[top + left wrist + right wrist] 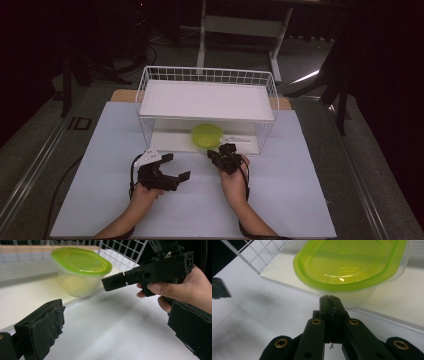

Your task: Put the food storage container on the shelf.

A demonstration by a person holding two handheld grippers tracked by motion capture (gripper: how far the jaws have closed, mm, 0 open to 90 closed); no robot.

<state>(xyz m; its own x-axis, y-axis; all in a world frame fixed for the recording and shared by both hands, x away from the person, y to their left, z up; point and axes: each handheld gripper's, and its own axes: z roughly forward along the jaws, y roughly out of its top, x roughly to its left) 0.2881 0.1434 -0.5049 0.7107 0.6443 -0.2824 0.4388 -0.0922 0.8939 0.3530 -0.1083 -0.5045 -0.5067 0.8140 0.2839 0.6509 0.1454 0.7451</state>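
Looking down from the high view, I see the green-lidded container [207,135] sitting on the lower shelf of the white wire rack [207,75], near the shelf's front edge, at about twelve o'clock from my right gripper [214,155]. That gripper's jaws are pressed fully together with nothing between them, their tip just short of the tub's clear wall in the right gripper view. My left gripper [176,167] rests at roughly eight o'clock from the container, well apart from it, jaws spread wide and empty. My worry is the closed tip: if I push on as it stands, I judge it will shove the light tub deeper under the upper shelf or tip it rather than take hold. The lid's [352,262] overhanging rim could also catch a jaw and pop loose. The low upper shelf leaves little room to lift, so a knock against the wire is likely. I can read no brand, label or writing anywhere.
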